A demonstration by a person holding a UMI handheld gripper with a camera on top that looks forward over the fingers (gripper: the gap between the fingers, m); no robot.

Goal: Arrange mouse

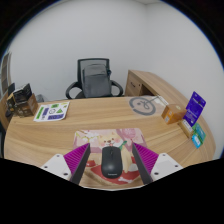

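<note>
Black mouse (111, 161) lies between the fingers (88, 158), on a pink illustrated mouse mat (100, 140). Small gap shows between mouse and each magenta pad; fingers set moderately wide about it, not pressing. Gripper (111, 160) low over the near edge of the wooden tabletop (90, 115).

From the mouse outward: mat spreads under and just beyond it. Farther beyond and to its left, a green-and-white booklet (51, 112) lies flat. Beyond and to its right, a round plate-like item (145, 105), detail unclear. Farther right, a purple box (193, 108) stands upright, a small teal item (198, 135) just beside it. Far left of the mouse, dark objects (20, 103) at the tabletop edge, not identifiable. Well beyond the mouse, behind the tabletop, a black office chair (94, 78) against a white wall (60, 40).
</note>
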